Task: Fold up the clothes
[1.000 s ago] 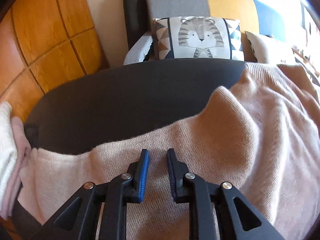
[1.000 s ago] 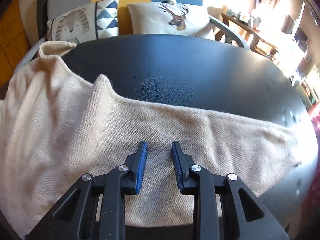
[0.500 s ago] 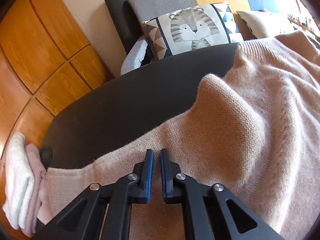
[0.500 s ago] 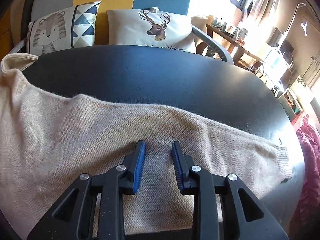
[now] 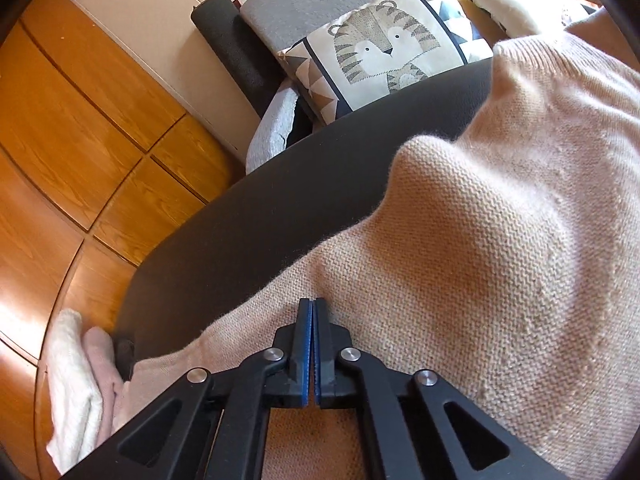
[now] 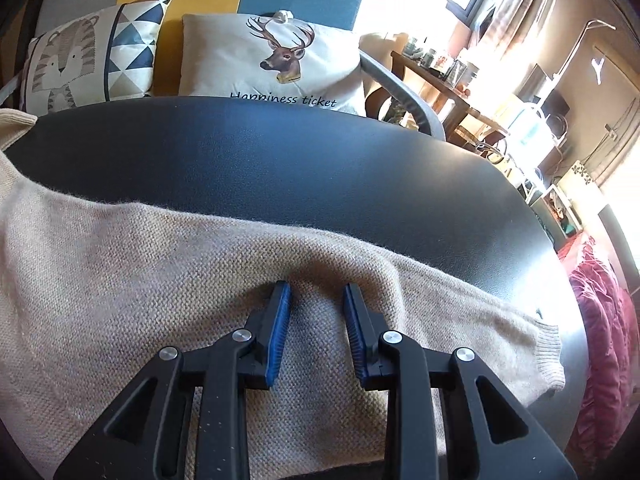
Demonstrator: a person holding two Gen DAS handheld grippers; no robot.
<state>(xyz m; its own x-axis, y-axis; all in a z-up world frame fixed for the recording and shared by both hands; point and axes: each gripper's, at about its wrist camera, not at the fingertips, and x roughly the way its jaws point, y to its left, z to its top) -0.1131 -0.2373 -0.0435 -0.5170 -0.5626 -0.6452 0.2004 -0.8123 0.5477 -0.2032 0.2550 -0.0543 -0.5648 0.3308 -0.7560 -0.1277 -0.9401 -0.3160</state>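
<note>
Sweater (image 5: 480,248) pinched in left gripper (image 5: 311,308), under spread right gripper (image 6: 317,294); bare table (image 6: 280,160) beyond its far edge.

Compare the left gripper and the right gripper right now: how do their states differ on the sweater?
The left gripper has its jaws pressed together, pinching a fold of the beige sweater; the right gripper stands open, its jaws apart with knit between them. The left sits near the sweater's edge by the dark table; the right sits over the sleeve. Both have blue pads.
</note>
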